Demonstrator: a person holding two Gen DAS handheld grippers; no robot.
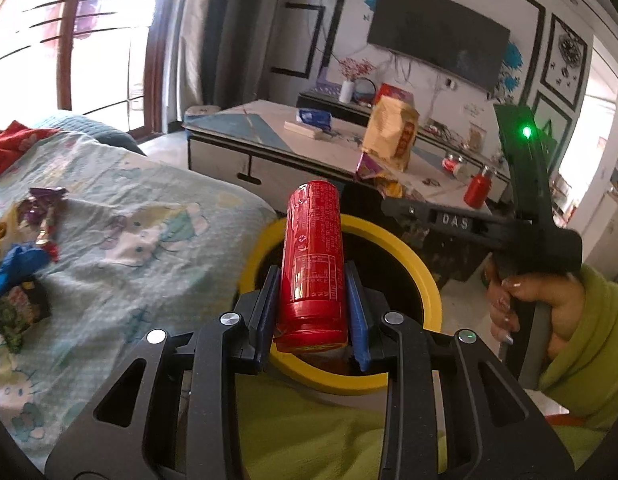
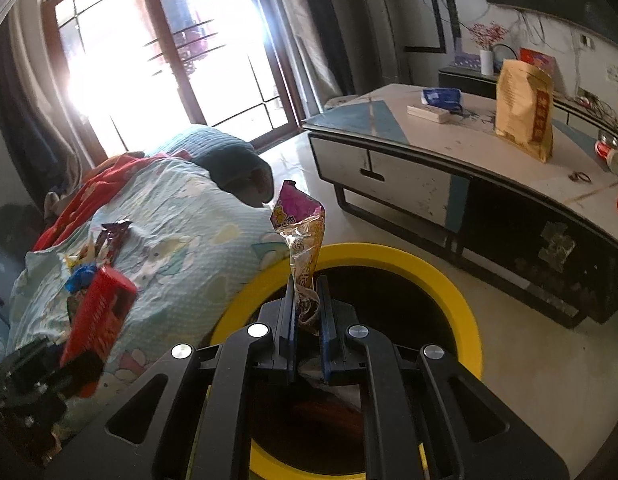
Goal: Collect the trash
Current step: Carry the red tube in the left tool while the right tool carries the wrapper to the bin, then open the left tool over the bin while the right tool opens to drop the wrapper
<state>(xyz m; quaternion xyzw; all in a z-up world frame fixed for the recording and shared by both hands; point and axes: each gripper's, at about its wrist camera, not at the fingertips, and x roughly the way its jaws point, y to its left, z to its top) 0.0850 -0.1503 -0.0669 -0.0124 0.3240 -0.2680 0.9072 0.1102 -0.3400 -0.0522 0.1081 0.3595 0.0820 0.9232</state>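
My left gripper (image 1: 312,276) is shut on a red drink can (image 1: 313,264), which points away from me over the yellow-rimmed bin (image 1: 427,276). In the right wrist view my right gripper (image 2: 307,286) is shut on a crumpled pink and gold snack wrapper (image 2: 301,236), held upright above the same yellow-rimmed bin (image 2: 461,292). The bin's inside is dark. The right gripper's black body (image 1: 521,208) and the hand holding it show at the right of the left wrist view. More wrappers (image 1: 25,240) lie on the bed cover.
A bed with a pale cartoon-print cover (image 2: 181,216) lies left of the bin. A low white cabinet (image 2: 449,160) stands behind it, carrying a tan paper bag (image 2: 525,108), a blue packet and small jars. A red box (image 2: 99,316) rests on the bed.
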